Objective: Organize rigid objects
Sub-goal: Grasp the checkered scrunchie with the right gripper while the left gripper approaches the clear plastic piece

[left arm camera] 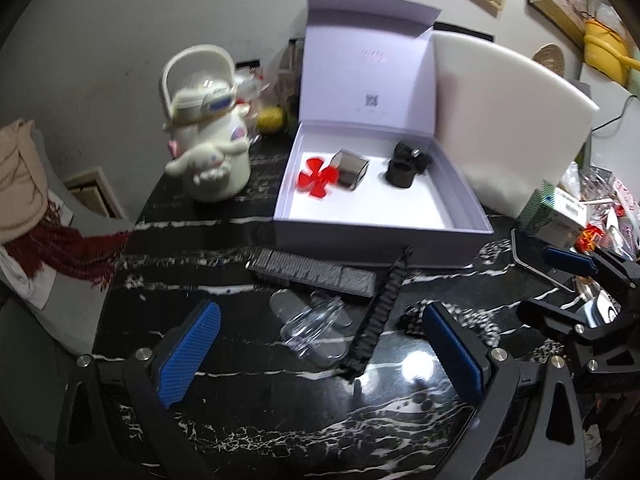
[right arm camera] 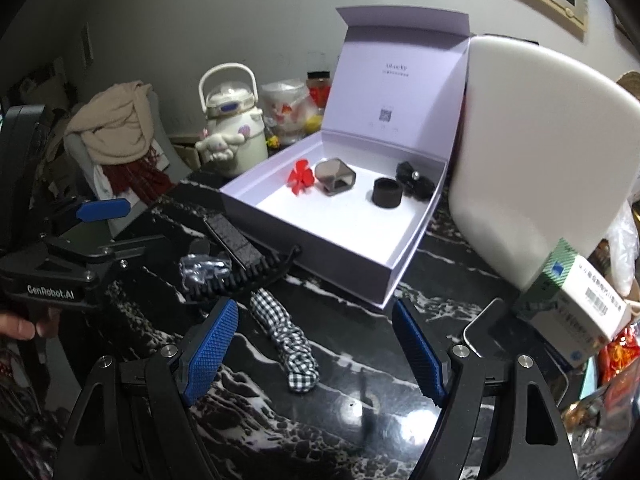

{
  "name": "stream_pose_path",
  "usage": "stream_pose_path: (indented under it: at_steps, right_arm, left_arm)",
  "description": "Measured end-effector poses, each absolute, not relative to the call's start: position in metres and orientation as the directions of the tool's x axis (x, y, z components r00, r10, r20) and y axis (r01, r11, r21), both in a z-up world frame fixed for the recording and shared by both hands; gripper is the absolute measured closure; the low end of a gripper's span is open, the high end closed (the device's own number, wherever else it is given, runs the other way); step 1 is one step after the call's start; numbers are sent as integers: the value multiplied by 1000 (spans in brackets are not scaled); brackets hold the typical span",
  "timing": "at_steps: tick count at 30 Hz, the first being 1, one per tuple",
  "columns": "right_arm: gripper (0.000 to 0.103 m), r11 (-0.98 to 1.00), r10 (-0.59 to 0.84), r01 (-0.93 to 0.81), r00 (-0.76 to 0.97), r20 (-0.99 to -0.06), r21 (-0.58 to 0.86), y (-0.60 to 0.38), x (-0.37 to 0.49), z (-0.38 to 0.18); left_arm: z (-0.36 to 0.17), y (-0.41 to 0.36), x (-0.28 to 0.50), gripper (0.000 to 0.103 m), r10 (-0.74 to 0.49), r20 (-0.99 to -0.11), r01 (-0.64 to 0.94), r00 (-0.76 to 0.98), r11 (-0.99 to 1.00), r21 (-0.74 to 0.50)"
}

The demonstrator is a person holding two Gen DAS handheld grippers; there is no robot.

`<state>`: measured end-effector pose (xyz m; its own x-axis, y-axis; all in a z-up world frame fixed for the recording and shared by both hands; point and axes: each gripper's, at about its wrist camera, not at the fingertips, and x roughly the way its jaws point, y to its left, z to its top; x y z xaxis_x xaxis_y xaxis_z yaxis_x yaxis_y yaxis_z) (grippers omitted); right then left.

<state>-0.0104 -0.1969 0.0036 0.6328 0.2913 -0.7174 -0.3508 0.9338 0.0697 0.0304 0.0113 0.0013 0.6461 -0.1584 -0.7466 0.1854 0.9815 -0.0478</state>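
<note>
An open lavender box (left arm camera: 380, 240) (right arm camera: 320, 264) holds a red propeller (left arm camera: 316, 178) (right arm camera: 300, 176), a grey cube (left arm camera: 350, 168) (right arm camera: 334, 178) and a black ring (left arm camera: 402, 174) (right arm camera: 386, 192). In front of it, on the black marble table, lie a clear plastic piece (left arm camera: 312, 328) (right arm camera: 204, 270), a black braided strap (left arm camera: 380, 312) (right arm camera: 248, 276), a black ridged block (left arm camera: 316, 272) (right arm camera: 236, 240) and a checkered cloth roll (right arm camera: 296, 344). My left gripper (left arm camera: 320, 340) hangs open over the clear piece and strap. My right gripper (right arm camera: 316, 344) is open above the cloth roll, holding nothing.
A white kettle with a plush dog figure (left arm camera: 208, 136) (right arm camera: 232, 132) stands left of the box. A white board (left arm camera: 512, 120) (right arm camera: 540, 160) leans at its right. A phone (right arm camera: 480, 328), a medicine carton (right arm camera: 580, 304) and clutter crowd the right edge. A chair with draped scarves (right arm camera: 116, 132) is at left.
</note>
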Motion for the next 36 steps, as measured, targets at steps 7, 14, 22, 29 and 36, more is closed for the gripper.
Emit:
stream_pose_path:
  at_steps: [7, 14, 22, 29, 36]
  right_arm:
    - [23, 944, 280, -312, 596, -753, 104, -201, -9, -19]
    - [23, 943, 288, -305, 555, -780, 131, -194, -3, -39]
    - [23, 937, 299, -321, 526, -796, 140, -187, 7, -53]
    - [23, 935, 296, -328, 505, -811, 137, -184, 13, -60]
    - [23, 932, 289, -341, 502, -815, 120, -179, 19, -62]
  left_arm:
    - [-15, 22, 41, 0, -115, -756, 160, 645, 987, -13]
    - [-33, 20, 51, 0, -65, -785, 162, 617, 986, 46]
    - [-47, 25, 63, 0, -77, -813, 175, 578, 984, 31]
    - [-55, 23, 74, 0, -109, -830, 203, 546, 979, 5]
    - [-62, 14, 81, 0, -121, -842, 234, 526, 972, 7]
